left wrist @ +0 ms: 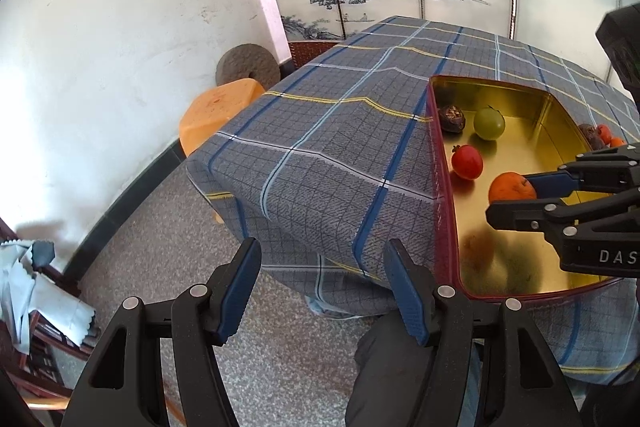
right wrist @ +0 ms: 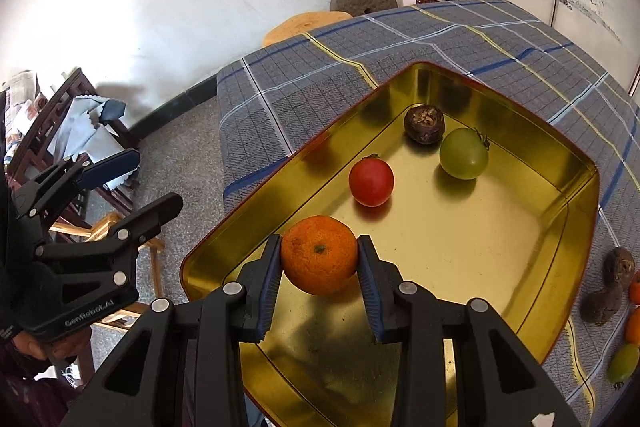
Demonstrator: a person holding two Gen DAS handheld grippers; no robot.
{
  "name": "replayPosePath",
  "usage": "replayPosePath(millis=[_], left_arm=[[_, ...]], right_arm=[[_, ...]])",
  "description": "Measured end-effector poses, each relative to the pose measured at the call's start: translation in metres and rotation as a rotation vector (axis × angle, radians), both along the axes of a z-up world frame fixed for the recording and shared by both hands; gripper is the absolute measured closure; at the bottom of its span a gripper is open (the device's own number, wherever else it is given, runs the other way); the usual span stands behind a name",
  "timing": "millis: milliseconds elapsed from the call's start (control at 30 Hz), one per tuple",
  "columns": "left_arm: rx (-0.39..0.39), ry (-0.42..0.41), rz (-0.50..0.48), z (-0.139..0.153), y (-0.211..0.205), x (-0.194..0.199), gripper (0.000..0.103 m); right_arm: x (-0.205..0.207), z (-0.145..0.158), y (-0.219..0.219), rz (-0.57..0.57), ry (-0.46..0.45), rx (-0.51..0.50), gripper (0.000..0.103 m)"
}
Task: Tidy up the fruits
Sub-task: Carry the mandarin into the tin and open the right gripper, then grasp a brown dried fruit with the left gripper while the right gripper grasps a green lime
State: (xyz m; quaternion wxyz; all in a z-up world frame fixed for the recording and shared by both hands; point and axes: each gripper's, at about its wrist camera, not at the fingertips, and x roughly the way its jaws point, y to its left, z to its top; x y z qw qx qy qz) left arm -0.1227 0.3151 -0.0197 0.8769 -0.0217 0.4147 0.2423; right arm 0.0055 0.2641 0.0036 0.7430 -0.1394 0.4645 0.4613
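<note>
Orange gripped over the tin, my left fingers empty.

My right gripper (right wrist: 319, 269) has its fingers (right wrist: 270, 279) pressed on both sides of the orange (right wrist: 319, 254), just above the gold floor of the tin (right wrist: 520, 239) on the bench (right wrist: 320, 87). From the orange, the red fruit (right wrist: 371, 181) lies at 1 o'clock; beyond it, the green fruit (right wrist: 464, 153) and brown fruit (right wrist: 424, 125) sit side by side. My left gripper (left wrist: 320, 291) stands half-open, holding nothing, off the bench edge. More fruit (right wrist: 618, 267) lies at 3 o'clock outside the tin.
</note>
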Motion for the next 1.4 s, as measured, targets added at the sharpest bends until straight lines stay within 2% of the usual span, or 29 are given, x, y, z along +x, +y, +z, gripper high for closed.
replayPosePath(millis=[167, 300, 467, 600, 733, 867, 1000, 1133, 1233, 1333, 1400], left_arm=[[-0.006, 0.019, -0.009, -0.004, -0.003, 0.003, 0.038], [0.000, 0.025, -0.011, -0.005, -0.005, 0.003, 0.038], [-0.002, 0.025, -0.011, -0.003, -0.005, 0.003, 0.038], [0.013, 0.019, -0.029, 0.001, -0.010, 0.004, 0.038], [0.028, 0.003, -0.070, 0.009, -0.022, 0.006, 0.038], [0.031, -0.011, -0.165, 0.022, -0.045, 0.011, 0.038], [-0.006, -0.006, -0.327, 0.034, -0.083, 0.024, 0.038], [-0.015, -0.013, -0.485, 0.049, -0.125, 0.041, 0.038], [-0.082, 0.003, -0.608, 0.057, -0.155, 0.068, 0.038], [-0.149, 0.036, -0.678, 0.062, -0.177, 0.102, 0.038], [-0.159, 0.050, -0.698, 0.061, -0.191, 0.129, 0.039]], right_arm=[[0.001, 0.004, 0.006, -0.006, -0.001, 0.017, 0.067], [0.005, 0.022, -0.004, -0.051, -0.031, 0.112, 0.033], [0.004, 0.053, -0.041, -0.118, -0.117, 0.230, 0.030], [-0.005, 0.063, -0.107, -0.236, -0.225, 0.252, 0.019], [-0.002, 0.045, -0.189, -0.398, -0.255, 0.176, 0.012], [0.004, 0.012, -0.282, -0.606, -0.264, -0.014, 0.012], [0.004, -0.012, -0.357, -0.767, -0.247, -0.147, 0.012], [0.007, -0.026, -0.415, -0.883, -0.211, -0.168, 0.012], [0.009, -0.033, -0.440, -0.931, -0.158, -0.121, 0.011], [0.007, -0.028, -0.447, -0.922, -0.165, -0.077, 0.007], [0.006, -0.027, -0.439, -0.900, -0.173, -0.071, 0.007]])
